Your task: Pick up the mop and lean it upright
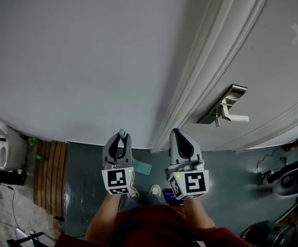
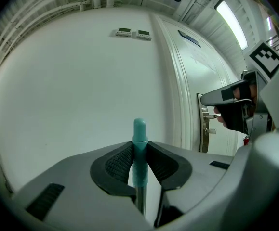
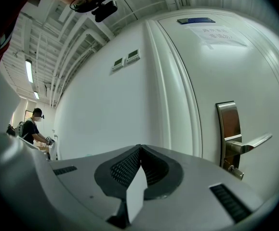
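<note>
A person in a red top holds out both arms. The left gripper [image 1: 121, 136] [image 2: 139, 151] is squeezed onto the mop handle [image 1: 122, 133] [image 2: 139, 134]. The handle stands straight up between the two jaws. Its blue-green tip pokes out above them and a shiny pole runs down below. The right gripper [image 1: 175, 134] [image 3: 140, 151] sits beside it, jaws pressed together with nothing in them. Down below is the dark floor [image 1: 87, 174] and a white shoe [image 1: 155, 190]. Just past the grippers is a white wall [image 1: 76, 50]. To its right is a white door [image 1: 272, 60] with a silver door handle [image 1: 233, 117] [image 3: 247, 143].
</note>
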The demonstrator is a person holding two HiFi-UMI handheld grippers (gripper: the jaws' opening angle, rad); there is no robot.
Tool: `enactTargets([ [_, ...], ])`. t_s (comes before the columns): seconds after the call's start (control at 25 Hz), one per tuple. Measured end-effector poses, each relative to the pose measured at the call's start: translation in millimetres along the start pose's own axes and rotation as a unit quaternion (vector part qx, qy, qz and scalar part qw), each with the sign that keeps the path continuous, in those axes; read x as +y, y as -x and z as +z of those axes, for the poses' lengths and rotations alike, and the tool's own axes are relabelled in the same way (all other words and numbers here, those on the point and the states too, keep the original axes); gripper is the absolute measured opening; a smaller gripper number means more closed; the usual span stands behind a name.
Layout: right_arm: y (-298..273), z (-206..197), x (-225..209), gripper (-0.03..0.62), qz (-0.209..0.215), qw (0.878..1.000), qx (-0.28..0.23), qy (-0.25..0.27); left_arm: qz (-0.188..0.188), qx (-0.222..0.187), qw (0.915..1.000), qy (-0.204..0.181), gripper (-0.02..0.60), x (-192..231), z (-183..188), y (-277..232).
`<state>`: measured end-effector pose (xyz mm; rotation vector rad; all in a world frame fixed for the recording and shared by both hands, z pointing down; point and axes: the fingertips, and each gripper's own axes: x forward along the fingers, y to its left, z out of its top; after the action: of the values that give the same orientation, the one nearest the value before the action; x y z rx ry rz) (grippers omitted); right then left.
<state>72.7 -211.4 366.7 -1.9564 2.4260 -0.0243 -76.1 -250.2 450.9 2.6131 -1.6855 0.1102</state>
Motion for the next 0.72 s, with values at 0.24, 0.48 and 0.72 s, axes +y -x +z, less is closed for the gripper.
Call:
enactTargets([
  [0.24,-3.4,-0.1,-1.2,0.017,0.001,1.0,0.001,0.0,-0.007,-0.002,0.9999,0.009,0.104,3.5,2.7,-23.2],
  [0.48,-7.0,-2.7,-3.1,0.017,0.002,1.0,0.003,-0.001,-0.01,0.002,0.9998,0.016,0.104,5.3,1.2,-45.6],
  [0.72,-10.5,-2.2,-1.0,0.017,0.004,1.0,0.003,-0.003,-0.011,0.01,0.9997,0.02,0.104,11.0,0.1,-71.8],
])
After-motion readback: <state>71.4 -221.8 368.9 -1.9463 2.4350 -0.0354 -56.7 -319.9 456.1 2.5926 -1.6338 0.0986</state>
